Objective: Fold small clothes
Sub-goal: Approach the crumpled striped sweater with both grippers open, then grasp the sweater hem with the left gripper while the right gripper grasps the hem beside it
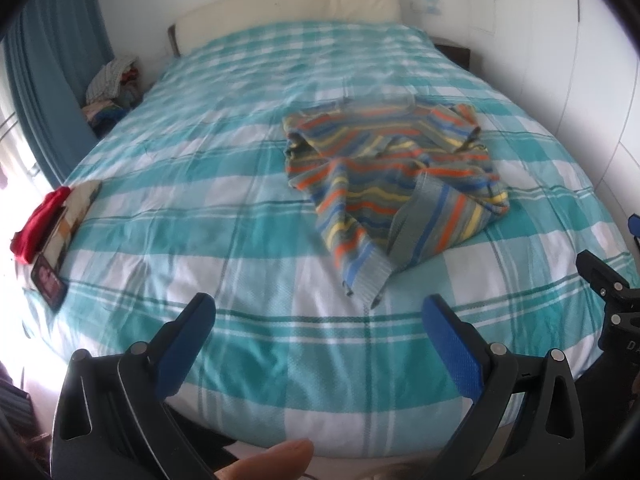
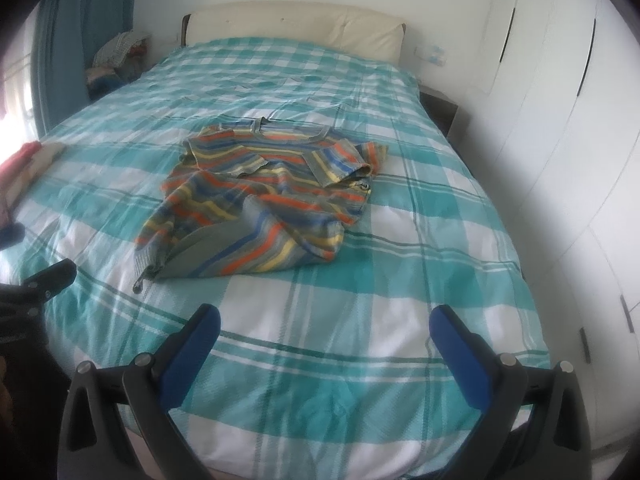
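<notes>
- Left gripper (image 1: 320, 316), seen from the left wrist: spread wide, released, nothing between the blue pads (image 1: 182, 348); hovered above the near edge of the checked bedspread (image 1: 200, 200), touching no cloth.
- Held low and roughly level, aimed up the bed toward the cream headboard (image 1: 288, 4); a fingertip (image 1: 276, 460) showed at the bottom edge under the frame.
- Striped shirt (image 1: 392, 176) lay rumpled ahead and to the right, well apart from the fingers, hem corner turned over toward the camera.
- Red cloth (image 1: 38, 220) sat on folded items at the bed's left edge.
- Right gripper (image 2: 324, 320), seen from the right wrist: likewise opened wide and empty, above the bed's near edge.
- Striped shirt (image 2: 264, 188) lay ahead and slightly left, untouched, collar toward the headboard.
- White wardrobe (image 2: 560, 140) stood along the right.
</notes>
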### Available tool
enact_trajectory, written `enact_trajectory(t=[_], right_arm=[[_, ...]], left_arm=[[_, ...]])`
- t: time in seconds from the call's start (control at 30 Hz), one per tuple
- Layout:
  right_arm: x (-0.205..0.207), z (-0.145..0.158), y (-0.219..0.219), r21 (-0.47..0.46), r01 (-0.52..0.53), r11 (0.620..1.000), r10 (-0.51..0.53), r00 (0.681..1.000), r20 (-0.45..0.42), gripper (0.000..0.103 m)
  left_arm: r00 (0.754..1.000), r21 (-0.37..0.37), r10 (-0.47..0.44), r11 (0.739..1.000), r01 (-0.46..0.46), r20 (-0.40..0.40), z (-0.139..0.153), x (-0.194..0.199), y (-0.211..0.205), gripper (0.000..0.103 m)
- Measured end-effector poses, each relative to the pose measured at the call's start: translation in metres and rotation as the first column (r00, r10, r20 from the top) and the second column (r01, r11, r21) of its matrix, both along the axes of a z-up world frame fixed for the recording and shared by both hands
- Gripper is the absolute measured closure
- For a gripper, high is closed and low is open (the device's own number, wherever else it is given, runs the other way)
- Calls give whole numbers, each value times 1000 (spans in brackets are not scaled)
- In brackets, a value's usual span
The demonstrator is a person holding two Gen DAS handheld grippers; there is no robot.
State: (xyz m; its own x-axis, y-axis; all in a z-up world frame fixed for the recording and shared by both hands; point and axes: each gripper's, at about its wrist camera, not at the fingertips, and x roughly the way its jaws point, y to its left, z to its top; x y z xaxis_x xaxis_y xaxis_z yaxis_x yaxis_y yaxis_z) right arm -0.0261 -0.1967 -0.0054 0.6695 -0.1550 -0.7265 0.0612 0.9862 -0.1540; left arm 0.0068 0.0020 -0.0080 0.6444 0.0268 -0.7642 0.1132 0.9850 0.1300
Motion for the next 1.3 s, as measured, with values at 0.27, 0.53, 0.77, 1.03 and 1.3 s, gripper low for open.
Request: enact_trajectory(t=[0.27, 0.53, 0.77, 1.03, 1.3], right_arm=[[0, 1, -5, -62, 42, 997, -42, 999, 6, 0], [1, -2, -6, -85, 52, 995, -52, 999, -1, 0], [3, -1, -7, -92, 51, 994, -51, 999, -1, 0], [5, -3, -8, -89, 48, 995, -48, 999, -5, 0], [23, -13, -35, -1, -14, 1000, 14, 998, 65, 0]], left_arm=[[1000, 8, 8, 1000, -8, -21, -7, 2, 4, 0], [999, 3, 9, 1000, -9, -32, -11, 4, 3, 0], [999, -2, 13, 1000, -13, -37, -12, 6, 4, 0], [999, -14, 17, 1000, -17, -44, -17, 8, 3, 0], [992, -264, -15, 964, -19, -126, -46, 43, 67, 0]])
